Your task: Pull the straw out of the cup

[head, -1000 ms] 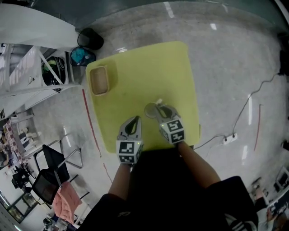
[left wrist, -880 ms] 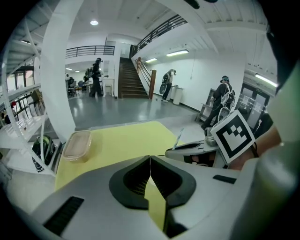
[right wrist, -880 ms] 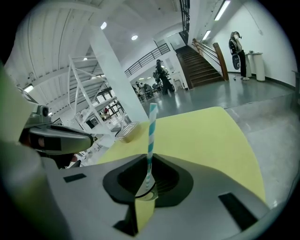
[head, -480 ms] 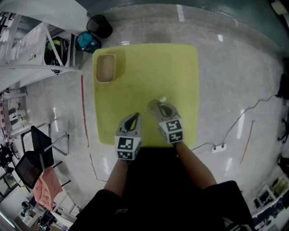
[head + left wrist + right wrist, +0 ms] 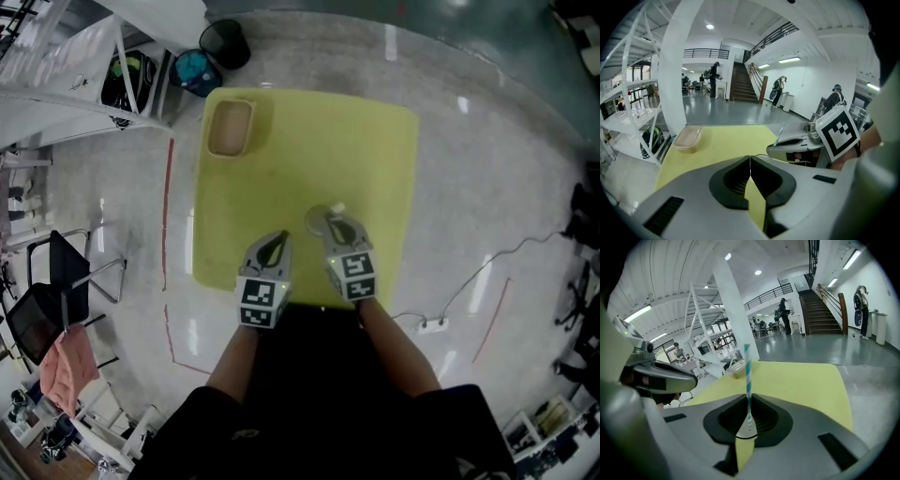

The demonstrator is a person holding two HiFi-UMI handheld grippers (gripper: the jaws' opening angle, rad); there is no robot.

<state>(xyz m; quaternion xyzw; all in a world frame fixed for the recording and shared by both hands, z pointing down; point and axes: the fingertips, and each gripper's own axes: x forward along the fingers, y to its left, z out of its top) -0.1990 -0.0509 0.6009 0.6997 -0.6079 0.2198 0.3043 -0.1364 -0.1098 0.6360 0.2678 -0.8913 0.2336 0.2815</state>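
Observation:
A clear cup (image 5: 315, 221) stands on the yellow table (image 5: 309, 141), near its front right. A teal-and-white striped straw (image 5: 747, 380) rises upright between the jaws of my right gripper (image 5: 749, 401), which is shut on it; the cup's rim (image 5: 746, 436) shows just below the jaws. In the head view the straw's tip (image 5: 337, 208) pokes up beside the right gripper (image 5: 339, 225). My left gripper (image 5: 277, 242) hovers to the cup's left, apart from it. Its jaws (image 5: 750, 161) are shut with nothing in them. From the left gripper view the straw (image 5: 779, 135) shows above the right gripper (image 5: 797, 143).
A shallow plastic container (image 5: 229, 128) sits at the table's far left corner, also seen as a container (image 5: 687, 138) and a container (image 5: 737, 368). White shelving (image 5: 84, 75) and bins (image 5: 225, 42) stand beyond that corner. A cable and power strip (image 5: 433, 324) lie on the floor at right.
The head camera has shifted, so the table sits more upright in view. Both grippers keep their places by the cup; the straw still stands in the right one.

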